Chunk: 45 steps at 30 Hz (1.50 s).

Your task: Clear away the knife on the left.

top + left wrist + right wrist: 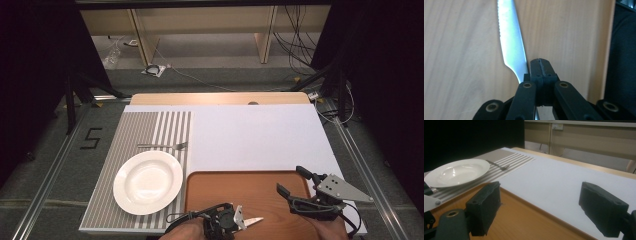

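The left tool (541, 65) is seen closest, low over the brown tray (260, 187). Its two black jaws are pressed tight together. A silver knife (511, 42) lies flat on the tray, and its blade is seen just beside the closed tips; whether the handle is pinched under the jaws cannot be told. The right tool (289, 181) is held over the far side of the tray, with its jaws wide apart and nothing between them. A white plate (148, 182) and a fork (162, 146) are seen on the striped mat (107, 165), beyond the left tool.
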Each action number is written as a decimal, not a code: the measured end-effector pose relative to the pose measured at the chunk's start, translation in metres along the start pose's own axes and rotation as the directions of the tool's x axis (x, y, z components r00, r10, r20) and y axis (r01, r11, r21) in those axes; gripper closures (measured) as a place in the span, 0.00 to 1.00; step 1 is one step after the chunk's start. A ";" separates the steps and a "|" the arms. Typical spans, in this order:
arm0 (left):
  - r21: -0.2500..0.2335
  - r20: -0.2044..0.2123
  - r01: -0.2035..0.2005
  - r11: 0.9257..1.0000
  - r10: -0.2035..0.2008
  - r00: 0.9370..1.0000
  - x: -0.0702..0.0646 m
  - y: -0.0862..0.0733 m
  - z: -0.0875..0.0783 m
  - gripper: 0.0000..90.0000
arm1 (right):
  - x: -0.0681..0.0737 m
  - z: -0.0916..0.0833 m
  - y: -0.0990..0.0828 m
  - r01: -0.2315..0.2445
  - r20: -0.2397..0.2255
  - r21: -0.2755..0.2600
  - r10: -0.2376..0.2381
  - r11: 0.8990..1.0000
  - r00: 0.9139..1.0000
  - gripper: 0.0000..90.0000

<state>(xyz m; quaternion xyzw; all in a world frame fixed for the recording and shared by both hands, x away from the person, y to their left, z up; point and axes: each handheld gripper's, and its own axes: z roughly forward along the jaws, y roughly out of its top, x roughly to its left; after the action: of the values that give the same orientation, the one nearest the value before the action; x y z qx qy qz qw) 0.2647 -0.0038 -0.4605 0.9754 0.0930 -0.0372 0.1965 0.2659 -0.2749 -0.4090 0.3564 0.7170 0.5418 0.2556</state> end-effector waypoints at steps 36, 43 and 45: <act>-0.017 -0.095 0.137 0.990 -0.138 0.986 0.039 -0.020 -0.013 0.99 | 0.000 0.000 0.000 0.010 -0.001 0.001 -0.010 1.000 1.000 0.21; -0.017 -0.110 0.153 0.988 -0.154 0.982 0.045 -0.025 -0.016 0.99 | 0.000 -0.001 0.000 0.009 -0.002 0.000 -0.009 1.000 1.000 0.21; -0.017 -0.116 0.158 0.987 -0.159 0.980 0.046 -0.026 -0.017 0.99 | 0.000 0.000 0.000 0.010 -0.001 -0.001 -0.010 1.000 1.000 0.21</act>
<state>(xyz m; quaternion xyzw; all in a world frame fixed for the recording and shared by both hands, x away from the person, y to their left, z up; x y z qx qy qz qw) 0.3058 0.0341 -0.4597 0.9646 0.1818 0.0048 0.1908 0.2655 -0.2750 -0.4087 0.3522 0.7188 0.5410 0.2580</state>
